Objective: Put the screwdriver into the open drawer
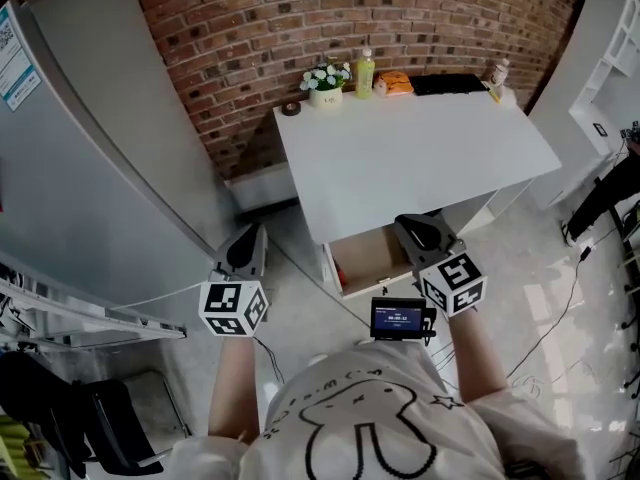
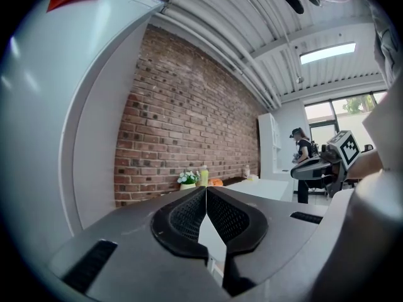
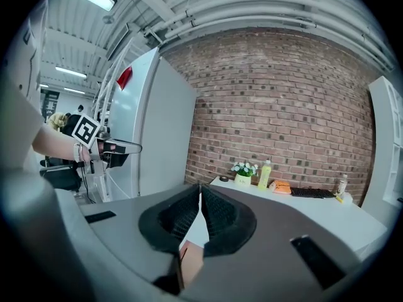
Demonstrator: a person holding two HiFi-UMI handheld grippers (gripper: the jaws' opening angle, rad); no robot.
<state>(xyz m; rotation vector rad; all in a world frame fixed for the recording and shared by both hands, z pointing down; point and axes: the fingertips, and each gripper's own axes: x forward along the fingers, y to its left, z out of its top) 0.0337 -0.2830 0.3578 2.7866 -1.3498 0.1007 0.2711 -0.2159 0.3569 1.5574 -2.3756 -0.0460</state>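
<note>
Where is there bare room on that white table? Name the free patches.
The white tabletop is bare across its middle and front edge. Crowded only along the brick wall: white flower pot, yellow plastic bottle, black keyboard.

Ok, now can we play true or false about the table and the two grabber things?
1. The drawer under the white table is open. True.
2. The left gripper holds a screwdriver. False: its jaws are shut together with nothing between them.
3. The flowers stand at the table's far edge. True.
4. The bottle beside the flowers is red. False: it is yellow-green.
5. The right gripper has its jaws wide apart. False: they are shut too.
</note>
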